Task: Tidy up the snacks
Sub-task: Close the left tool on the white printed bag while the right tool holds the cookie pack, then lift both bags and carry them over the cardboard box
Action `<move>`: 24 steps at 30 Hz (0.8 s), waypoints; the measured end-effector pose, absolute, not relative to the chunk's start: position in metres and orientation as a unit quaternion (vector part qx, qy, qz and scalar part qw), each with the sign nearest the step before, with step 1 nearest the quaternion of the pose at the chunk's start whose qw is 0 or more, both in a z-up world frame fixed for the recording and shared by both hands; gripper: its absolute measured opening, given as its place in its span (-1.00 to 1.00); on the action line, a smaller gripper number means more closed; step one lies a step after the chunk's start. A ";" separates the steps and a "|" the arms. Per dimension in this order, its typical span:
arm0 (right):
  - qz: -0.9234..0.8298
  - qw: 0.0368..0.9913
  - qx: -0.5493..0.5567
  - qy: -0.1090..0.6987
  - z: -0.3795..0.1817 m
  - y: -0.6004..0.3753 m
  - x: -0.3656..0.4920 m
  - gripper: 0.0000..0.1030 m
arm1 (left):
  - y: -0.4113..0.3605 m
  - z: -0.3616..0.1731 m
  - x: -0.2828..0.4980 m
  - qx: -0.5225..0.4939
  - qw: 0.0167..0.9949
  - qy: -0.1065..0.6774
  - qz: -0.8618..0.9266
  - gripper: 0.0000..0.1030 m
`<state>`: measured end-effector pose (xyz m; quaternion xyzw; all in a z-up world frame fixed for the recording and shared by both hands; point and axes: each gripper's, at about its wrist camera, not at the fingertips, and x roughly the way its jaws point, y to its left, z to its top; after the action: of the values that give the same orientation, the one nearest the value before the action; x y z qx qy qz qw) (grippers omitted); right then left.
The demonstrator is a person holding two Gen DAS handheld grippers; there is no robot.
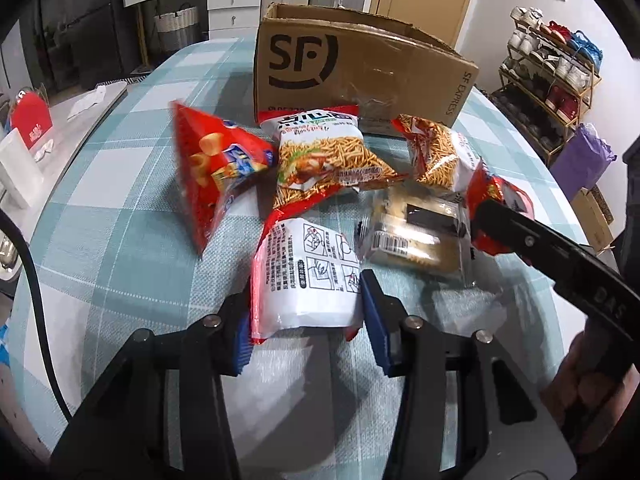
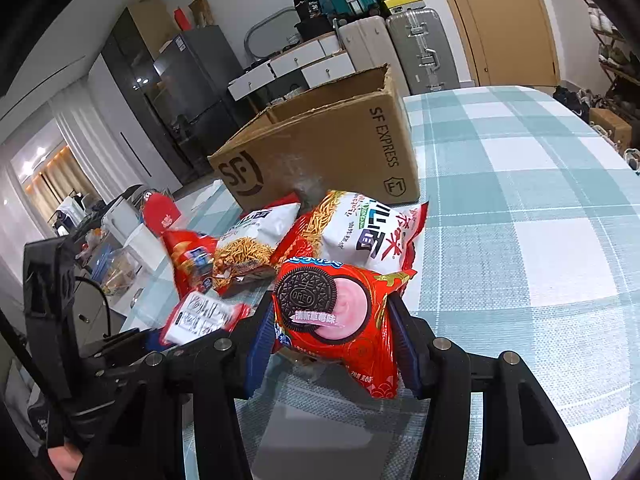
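Observation:
My left gripper (image 1: 304,296) is shut on a white and red snack packet (image 1: 308,276), its blue pads pressing on both sides low over the checked tablecloth (image 1: 120,240). My right gripper (image 2: 330,308) is shut on a red Oreo packet (image 2: 336,312). That packet (image 1: 500,204) shows at the right of the left wrist view. Between the grippers and the open SF cardboard box (image 1: 360,72) lie a red crisp bag (image 1: 212,168), two noodle snack bags (image 1: 320,156) (image 1: 440,156) and a clear-wrapped cake packet (image 1: 416,236).
The box (image 2: 320,152) stands at the table's far side with its flaps up. Bare tablecloth (image 2: 540,220) stretches to the right of the pile. A side counter with a red carton (image 1: 30,120) lies left of the table, a shoe rack (image 1: 548,76) to its right.

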<state>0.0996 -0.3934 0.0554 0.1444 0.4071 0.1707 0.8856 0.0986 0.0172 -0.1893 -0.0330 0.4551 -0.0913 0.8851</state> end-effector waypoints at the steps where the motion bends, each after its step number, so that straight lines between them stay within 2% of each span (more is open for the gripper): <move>1: 0.169 0.886 0.143 0.407 0.055 -0.393 0.099 0.04 | 0.018 -0.188 0.095 -0.033 0.885 0.454 -0.094 -0.17; 9: 0.173 0.895 0.137 0.388 0.062 -0.392 0.092 0.04 | 0.027 -0.165 0.075 -0.046 0.894 0.432 -0.111 -0.17; 16: 0.200 0.898 0.137 0.367 0.078 -0.392 0.080 0.04 | 0.031 -0.117 0.049 -0.031 0.919 0.375 -0.115 -0.17; 24: 0.217 0.902 0.138 0.346 0.129 -0.398 0.081 0.04 | 0.039 -0.070 0.043 -0.018 0.934 0.335 -0.120 -0.17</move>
<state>0.0814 -0.3975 0.1287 0.1379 0.3459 0.2173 0.9023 0.0431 0.0393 -0.0704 -0.0183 0.3354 -0.1205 0.9342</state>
